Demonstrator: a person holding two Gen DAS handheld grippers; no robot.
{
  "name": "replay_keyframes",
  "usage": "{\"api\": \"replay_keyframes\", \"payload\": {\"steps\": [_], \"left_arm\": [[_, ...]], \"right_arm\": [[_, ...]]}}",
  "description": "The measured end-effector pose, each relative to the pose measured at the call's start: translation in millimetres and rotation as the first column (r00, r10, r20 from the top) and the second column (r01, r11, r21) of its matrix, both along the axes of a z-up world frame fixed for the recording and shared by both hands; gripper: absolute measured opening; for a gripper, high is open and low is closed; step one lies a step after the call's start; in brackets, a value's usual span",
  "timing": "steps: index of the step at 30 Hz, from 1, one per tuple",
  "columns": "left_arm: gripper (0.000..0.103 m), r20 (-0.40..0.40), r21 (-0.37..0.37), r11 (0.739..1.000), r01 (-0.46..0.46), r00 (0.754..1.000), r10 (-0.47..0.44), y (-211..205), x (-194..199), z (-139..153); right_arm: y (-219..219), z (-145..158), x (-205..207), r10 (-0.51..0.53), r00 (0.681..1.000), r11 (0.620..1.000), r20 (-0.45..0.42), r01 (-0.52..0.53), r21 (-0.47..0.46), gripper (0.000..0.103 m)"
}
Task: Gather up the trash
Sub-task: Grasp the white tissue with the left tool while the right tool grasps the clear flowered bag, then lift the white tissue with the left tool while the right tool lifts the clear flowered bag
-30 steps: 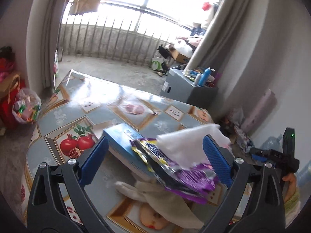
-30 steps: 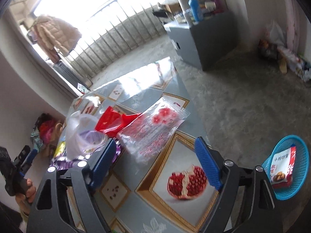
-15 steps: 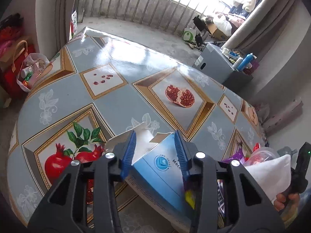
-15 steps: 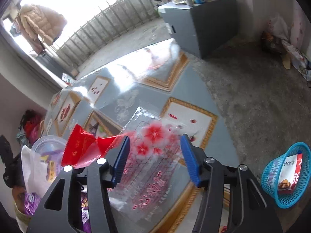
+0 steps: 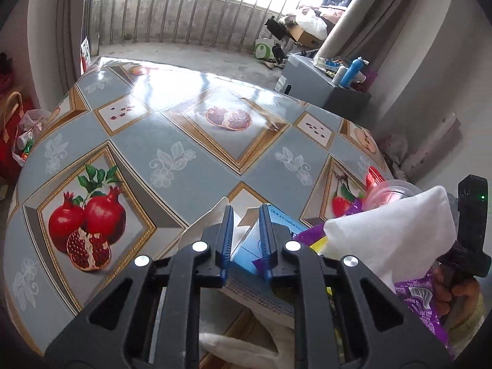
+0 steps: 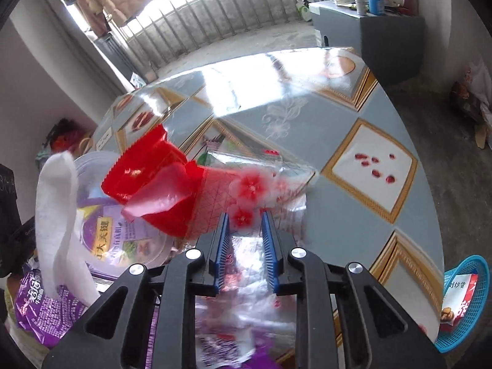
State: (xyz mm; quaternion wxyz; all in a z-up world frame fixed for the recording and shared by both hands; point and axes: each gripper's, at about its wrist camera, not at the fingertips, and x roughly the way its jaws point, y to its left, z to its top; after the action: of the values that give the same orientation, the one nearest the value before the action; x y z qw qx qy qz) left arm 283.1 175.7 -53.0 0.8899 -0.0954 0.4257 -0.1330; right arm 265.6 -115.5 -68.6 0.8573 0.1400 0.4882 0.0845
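Note:
My left gripper (image 5: 244,243) is shut on a blue and white carton (image 5: 246,246) at the near edge of the table (image 5: 190,160). A white tissue (image 5: 390,233), a purple snack bag (image 5: 424,304), a clear tub (image 5: 390,189) and a cream cloth (image 5: 276,347) lie beside it. My right gripper (image 6: 244,243) is shut on a clear bag with red flowers (image 6: 255,190). A red wrapper (image 6: 153,178) lies against it. The tissue (image 6: 57,215), the tub (image 6: 123,236) and the purple bag (image 6: 40,304) are to its left.
A blue basket (image 6: 461,304) holding a snack packet stands on the floor at the right. A grey cabinet (image 5: 319,83) with bottles stands beyond the table. Red bags (image 5: 15,135) sit on the floor at the left. The other hand's gripper (image 5: 470,230) shows at the right.
Both grippers closed from wide open. The left one came down over the carton and shut on it. The right one moved in and shut on the flowered bag.

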Motion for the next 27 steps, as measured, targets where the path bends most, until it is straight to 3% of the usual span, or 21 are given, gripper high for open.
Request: {"api": "replay_keyframes", "payload": {"steps": [3,18,27], "left_arm": [[0.009,-0.003,-0.005,1.0,0.028,1.0,-0.028,-6,-19,-1],[0.009,-0.012,-0.007,0.995,0.101,0.995,-0.101,-17,-106,-2],[0.011,0.089,-0.021,0.999,0.05,0.995,-0.048,-2,-115,28]], "right_arm": [[2,0,-16,0.006,1.0,1.0,-0.001,-0.006,-0.006,0.021],[8,3,-101,0.003,1.0,1.0,0.006,-0.003,-0.028,0.021],[-28,12,-106,-0.09,0.995,0.996,0.044,0.088,0.027,0.016]]}}
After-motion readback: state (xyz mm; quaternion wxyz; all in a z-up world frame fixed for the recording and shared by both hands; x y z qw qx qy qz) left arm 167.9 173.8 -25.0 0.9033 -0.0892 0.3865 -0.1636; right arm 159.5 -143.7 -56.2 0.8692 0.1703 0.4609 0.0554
